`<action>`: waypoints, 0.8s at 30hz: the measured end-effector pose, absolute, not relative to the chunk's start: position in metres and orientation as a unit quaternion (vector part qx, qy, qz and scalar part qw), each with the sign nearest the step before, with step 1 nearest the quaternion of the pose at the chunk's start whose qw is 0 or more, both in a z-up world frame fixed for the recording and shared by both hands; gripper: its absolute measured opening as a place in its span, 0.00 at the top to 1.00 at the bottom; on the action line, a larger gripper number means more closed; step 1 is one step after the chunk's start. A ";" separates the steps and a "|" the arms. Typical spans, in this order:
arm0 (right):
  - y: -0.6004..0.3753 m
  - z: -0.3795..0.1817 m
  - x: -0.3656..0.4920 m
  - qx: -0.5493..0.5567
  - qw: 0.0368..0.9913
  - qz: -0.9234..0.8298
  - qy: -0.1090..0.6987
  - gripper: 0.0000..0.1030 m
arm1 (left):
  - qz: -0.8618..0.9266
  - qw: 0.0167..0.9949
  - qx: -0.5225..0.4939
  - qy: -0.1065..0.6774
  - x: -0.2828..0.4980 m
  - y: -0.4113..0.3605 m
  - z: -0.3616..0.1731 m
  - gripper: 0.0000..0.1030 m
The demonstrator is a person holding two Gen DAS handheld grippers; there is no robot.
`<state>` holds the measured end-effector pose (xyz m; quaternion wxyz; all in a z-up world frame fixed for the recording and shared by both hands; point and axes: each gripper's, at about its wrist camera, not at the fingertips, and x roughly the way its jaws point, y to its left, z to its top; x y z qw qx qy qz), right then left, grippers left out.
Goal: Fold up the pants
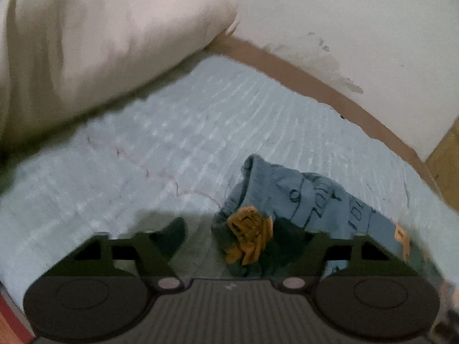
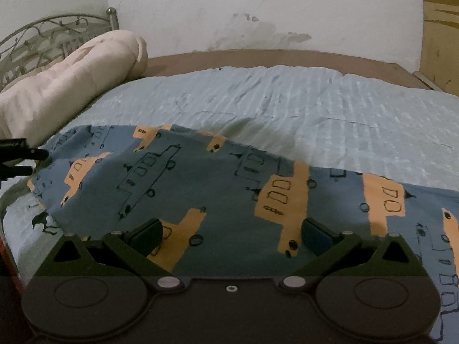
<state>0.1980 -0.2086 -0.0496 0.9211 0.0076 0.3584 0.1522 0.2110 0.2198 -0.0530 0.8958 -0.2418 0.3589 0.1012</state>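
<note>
The pants [image 2: 200, 189] are spread flat across the bed's [image 2: 315, 106] near edge, presumably for folding, with the left gripper [image 1: 232, 238] parted around a bunched end, not yet clamped, and the right gripper [image 2: 232, 235] held open above the fabric.

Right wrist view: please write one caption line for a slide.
Open right gripper above patterned pants spread on a bed.

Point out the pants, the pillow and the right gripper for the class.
pants [image 2: 183, 177]: right wrist view, blue middle of the printed cloth.
pillow [image 2: 71, 74]: right wrist view, its pale rolled body.
right gripper [image 2: 232, 236]: right wrist view, midway between its fingertips.
</note>
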 end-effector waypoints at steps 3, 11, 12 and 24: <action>-0.209 -0.050 0.198 0.009 0.920 0.153 0.360 0.01 | 0.096 0.888 -0.266 0.362 0.214 0.222 -0.060 0.68; -0.211 -0.051 0.199 0.011 0.921 0.154 0.359 0.01 | 0.137 0.916 -0.224 0.304 0.194 0.205 -0.014 0.85; -0.211 -0.051 0.199 0.011 0.921 0.154 0.358 0.01 | 0.139 0.920 -0.218 0.295 0.191 0.203 -0.007 0.85; -0.212 -0.051 0.202 0.003 0.925 0.160 0.345 0.01 | 0.188 0.909 -0.147 0.342 0.205 0.192 -0.031 0.36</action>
